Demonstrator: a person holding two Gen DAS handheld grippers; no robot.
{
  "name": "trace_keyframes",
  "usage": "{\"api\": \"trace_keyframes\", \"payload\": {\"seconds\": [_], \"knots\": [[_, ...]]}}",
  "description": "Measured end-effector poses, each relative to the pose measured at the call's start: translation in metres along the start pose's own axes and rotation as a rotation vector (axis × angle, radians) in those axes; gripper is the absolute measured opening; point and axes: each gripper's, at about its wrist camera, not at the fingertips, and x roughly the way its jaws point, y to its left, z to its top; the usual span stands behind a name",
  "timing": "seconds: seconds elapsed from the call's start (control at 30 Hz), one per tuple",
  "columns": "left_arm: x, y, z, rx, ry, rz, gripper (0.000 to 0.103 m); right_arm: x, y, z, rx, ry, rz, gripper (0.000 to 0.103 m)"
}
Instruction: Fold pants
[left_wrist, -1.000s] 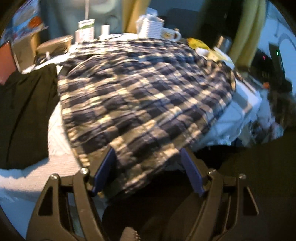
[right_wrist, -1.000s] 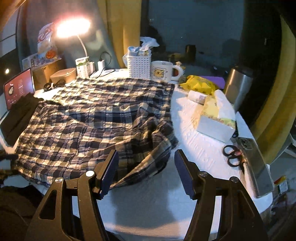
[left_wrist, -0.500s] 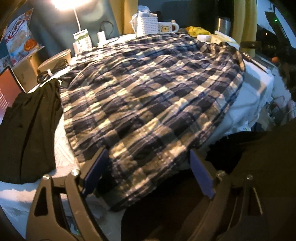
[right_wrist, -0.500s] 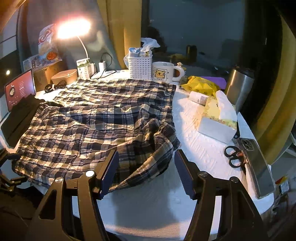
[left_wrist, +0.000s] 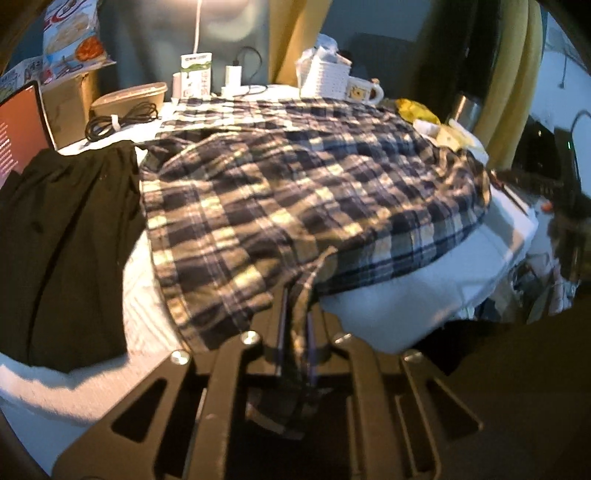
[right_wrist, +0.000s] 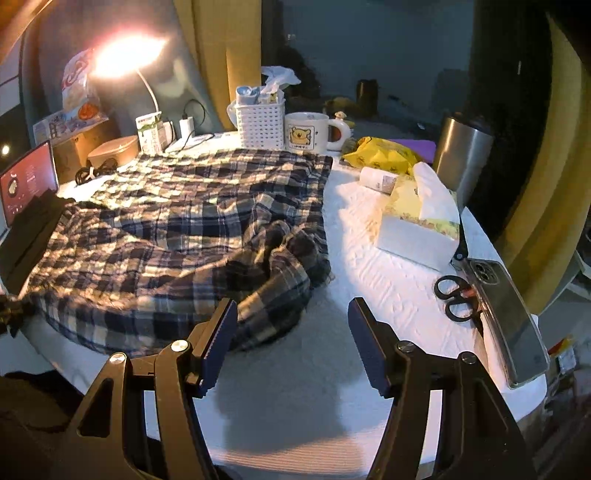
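The plaid pants (left_wrist: 295, 199) lie spread over the white-covered table (left_wrist: 424, 288), blue and cream checked. My left gripper (left_wrist: 295, 321) is shut on the near hem of the pants at the table's front edge, with cloth pinched between its blue pads. In the right wrist view the pants (right_wrist: 177, 236) fill the table's left half, with a bunched, rumpled corner at the near right. My right gripper (right_wrist: 293, 347) is open and empty, just above the bare tablecloth (right_wrist: 369, 295) beside that rumpled corner.
A black garment (left_wrist: 62, 243) lies left of the pants. A tissue box (right_wrist: 417, 225), scissors (right_wrist: 454, 295), a phone (right_wrist: 506, 317), a steel tumbler (right_wrist: 461, 151), a mug (right_wrist: 310, 133), a white basket (right_wrist: 260, 122) and a lit lamp (right_wrist: 125, 55) line the right and back.
My left gripper has gone from open around the near hem to shut on it. The right gripper has barely moved and stays open.
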Motion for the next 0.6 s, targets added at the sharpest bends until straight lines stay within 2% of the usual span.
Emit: {"api": "trace_keyframes", "payload": {"seconds": [0.17, 0.27, 0.37, 0.47, 0.57, 0.6], "knots": [[0.006, 0.005, 0.002, 0.001, 0.014, -0.005, 0.009, 0.013, 0.014, -0.010, -0.145, 0.019, -0.005, 0.066], [0.008, 0.005, 0.001, 0.002, 0.020, -0.014, 0.009, 0.023, 0.025, -0.013, -0.261, 0.037, -0.042, 0.066], [0.005, 0.007, 0.003, -0.012, 0.009, -0.037, 0.009, 0.030, 0.031, -0.010, -0.340, 0.019, -0.033, 0.066], [0.003, 0.011, 0.005, -0.036, -0.001, -0.059, 0.009, 0.049, 0.030, -0.003, -0.340, 0.021, 0.011, 0.066], [0.004, 0.010, 0.010, -0.025, 0.004, -0.049, 0.009, 0.067, 0.029, 0.003, -0.298, 0.058, 0.075, 0.066], [0.003, 0.009, 0.011, -0.021, 0.003, -0.046, 0.009, 0.067, 0.029, 0.003, -0.282, 0.057, 0.099, 0.058]]}}
